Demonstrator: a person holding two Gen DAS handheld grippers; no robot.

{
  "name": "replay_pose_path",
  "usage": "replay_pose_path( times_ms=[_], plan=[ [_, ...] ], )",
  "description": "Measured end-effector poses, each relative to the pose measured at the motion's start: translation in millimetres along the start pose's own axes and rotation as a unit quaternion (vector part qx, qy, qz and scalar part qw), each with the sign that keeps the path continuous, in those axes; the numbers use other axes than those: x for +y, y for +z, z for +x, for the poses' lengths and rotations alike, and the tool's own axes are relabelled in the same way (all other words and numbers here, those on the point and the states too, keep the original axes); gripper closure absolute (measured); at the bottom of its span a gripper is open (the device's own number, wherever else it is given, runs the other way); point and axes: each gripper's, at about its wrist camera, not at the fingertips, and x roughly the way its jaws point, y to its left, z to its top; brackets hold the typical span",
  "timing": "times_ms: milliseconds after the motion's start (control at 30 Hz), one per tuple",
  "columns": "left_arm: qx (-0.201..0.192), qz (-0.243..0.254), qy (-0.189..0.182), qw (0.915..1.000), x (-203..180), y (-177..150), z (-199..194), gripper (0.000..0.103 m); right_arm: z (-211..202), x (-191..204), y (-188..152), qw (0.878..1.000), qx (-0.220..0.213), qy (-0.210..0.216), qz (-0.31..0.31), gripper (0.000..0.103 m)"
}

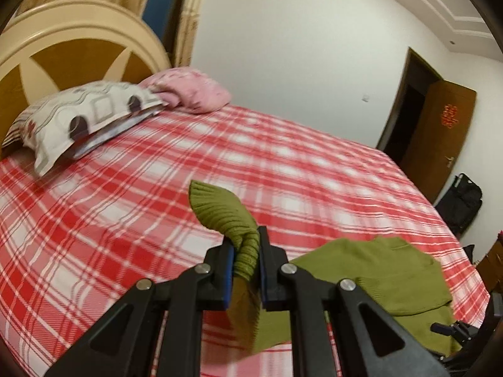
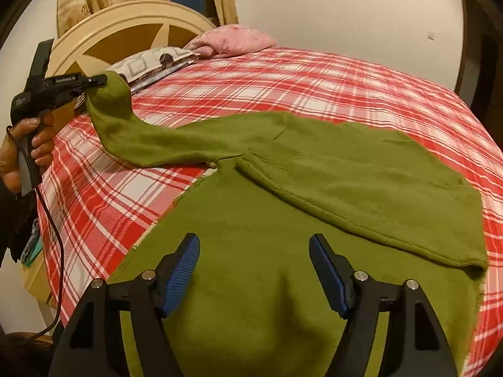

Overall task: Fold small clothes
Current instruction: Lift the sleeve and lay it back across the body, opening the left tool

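An olive green knitted sweater lies spread on the red and white plaid bed, one sleeve folded across its body to the right. My left gripper is shut on the ribbed cuff of the other sleeve, lifted above the bed. In the right wrist view that sleeve stretches up to the left gripper, held by a hand. My right gripper stands open just above the sweater's body, with nothing pinched between its blue pads.
A patterned pillow and a pink pillow rest against the cream headboard at the bed's far end. A brown door stands open at the right wall, with a black bag beside it. A cable hangs from the left gripper.
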Motion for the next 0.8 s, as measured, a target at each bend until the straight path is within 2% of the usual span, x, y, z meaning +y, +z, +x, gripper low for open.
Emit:
replay_pose_path(
  times_ms=[400,800],
  plan=[
    [-0.015,0.037,-0.073,0.9965,-92.3,23.6,-4.3,0.090,-28.1,-40.7,-21.0,0.999,-0.014,-0.009,0.047,0.030],
    [-0.001,0.092,-0.137,0.9863,-194.8,17.5,8.8,0.090,-55.3,-93.7,-47.0,0.993,-0.024,-0.031,0.111,0.030]
  ],
)
